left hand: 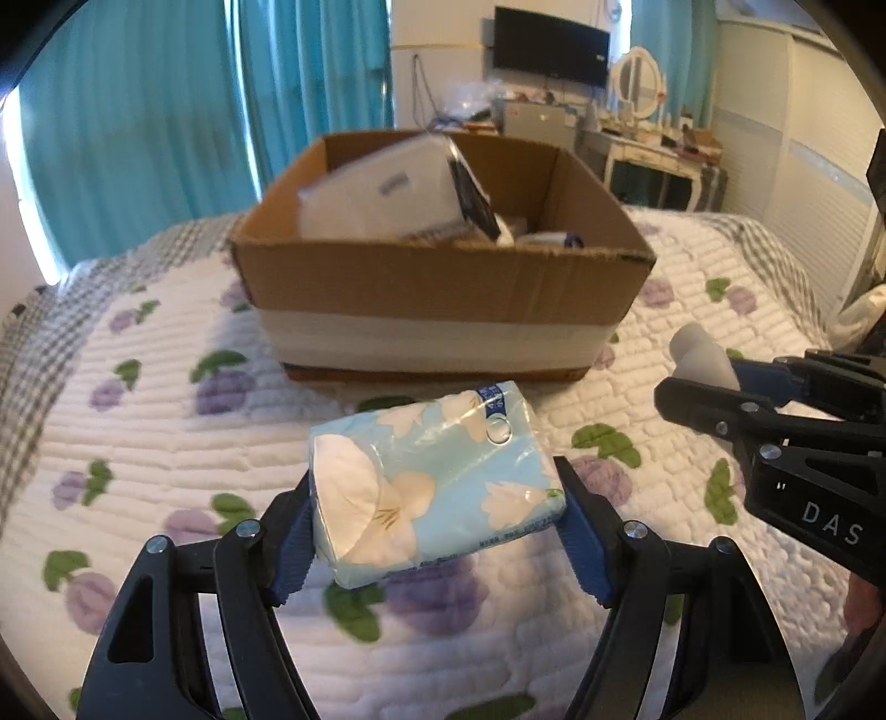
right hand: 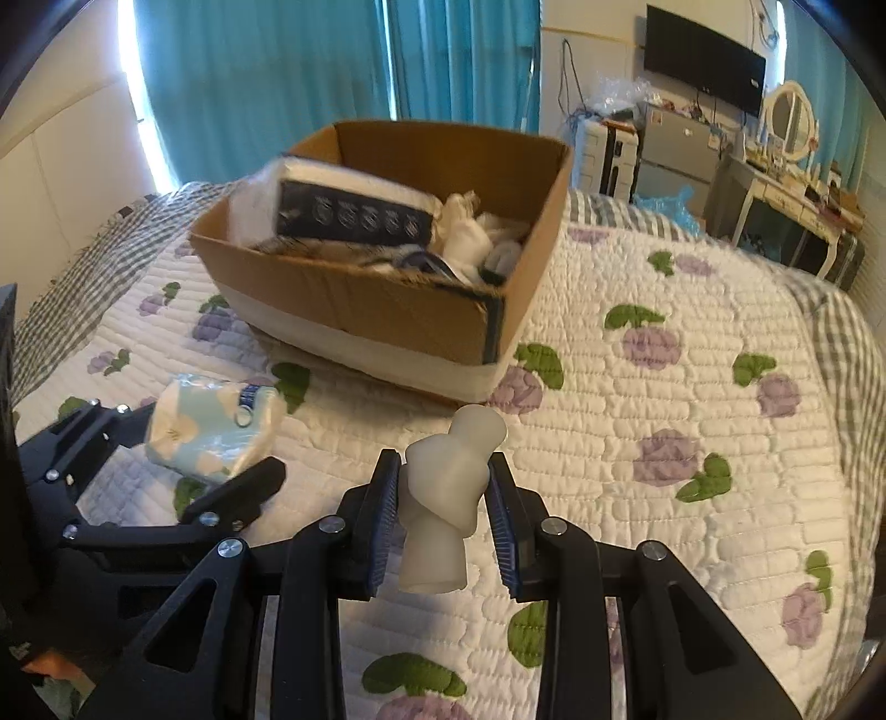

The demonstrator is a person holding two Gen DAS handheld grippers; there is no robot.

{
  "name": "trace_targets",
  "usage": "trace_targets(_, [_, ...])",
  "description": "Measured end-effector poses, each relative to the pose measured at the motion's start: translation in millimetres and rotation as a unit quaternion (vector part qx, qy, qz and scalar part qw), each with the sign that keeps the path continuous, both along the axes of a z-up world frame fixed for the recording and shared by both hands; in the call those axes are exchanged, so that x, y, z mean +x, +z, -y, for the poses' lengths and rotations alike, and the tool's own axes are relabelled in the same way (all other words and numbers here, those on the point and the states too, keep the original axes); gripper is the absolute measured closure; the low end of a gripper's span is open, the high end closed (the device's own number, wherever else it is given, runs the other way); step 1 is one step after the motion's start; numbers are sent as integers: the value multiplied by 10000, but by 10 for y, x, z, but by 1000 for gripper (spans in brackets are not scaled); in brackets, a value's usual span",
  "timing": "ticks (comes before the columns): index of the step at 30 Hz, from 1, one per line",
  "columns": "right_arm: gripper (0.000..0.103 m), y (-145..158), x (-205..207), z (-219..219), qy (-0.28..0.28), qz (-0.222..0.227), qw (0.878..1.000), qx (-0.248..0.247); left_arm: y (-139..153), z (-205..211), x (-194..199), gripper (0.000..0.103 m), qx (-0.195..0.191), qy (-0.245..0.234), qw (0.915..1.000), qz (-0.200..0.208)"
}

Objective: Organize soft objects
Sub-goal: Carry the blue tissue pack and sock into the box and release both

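My left gripper (left hand: 437, 520) is shut on a light blue floral tissue pack (left hand: 432, 487), held above the quilt in front of the cardboard box (left hand: 443, 282). The pack also shows in the right wrist view (right hand: 210, 432), and so does the left gripper (right hand: 205, 459). My right gripper (right hand: 443, 509) is shut on a whitish knotted soft piece (right hand: 443, 498), which shows in the left wrist view (left hand: 703, 354) at the right, in the right gripper (left hand: 714, 382). The box (right hand: 354, 310) holds a large white pack (right hand: 343, 205) and several white soft items (right hand: 470, 232).
The bed has a white quilt with purple flowers (right hand: 664, 387). Teal curtains (left hand: 138, 111) hang behind the box. A dressing table with mirror (left hand: 642, 127) and a wall screen (left hand: 548, 44) stand at the far right.
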State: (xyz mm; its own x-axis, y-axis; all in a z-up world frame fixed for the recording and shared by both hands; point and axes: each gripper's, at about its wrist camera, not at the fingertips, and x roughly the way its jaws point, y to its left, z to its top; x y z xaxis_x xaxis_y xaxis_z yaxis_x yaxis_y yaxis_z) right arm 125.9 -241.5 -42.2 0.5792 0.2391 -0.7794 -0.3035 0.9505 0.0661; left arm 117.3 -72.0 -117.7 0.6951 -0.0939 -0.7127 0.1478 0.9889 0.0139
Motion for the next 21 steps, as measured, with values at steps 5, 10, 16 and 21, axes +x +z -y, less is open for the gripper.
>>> trace_targets(5, [73,292,-209,-110,91,258,9996,-29,269,-81,-167,29,3,62,9997,223])
trace_targets(10, [73,587,-421,-245,186,501,9986,-53,591,-192,-369,29,-84,129,9982,574])
trace_targets(16, [73,962,-634,-357,248,809,9964,-75,960,-307,-568,29,-146,95,9952,965])
trace_targets(21, [73,1244,-739,-417,278,1068,9939,-64,1251,-350,-628,29,-129,39,9914,1304])
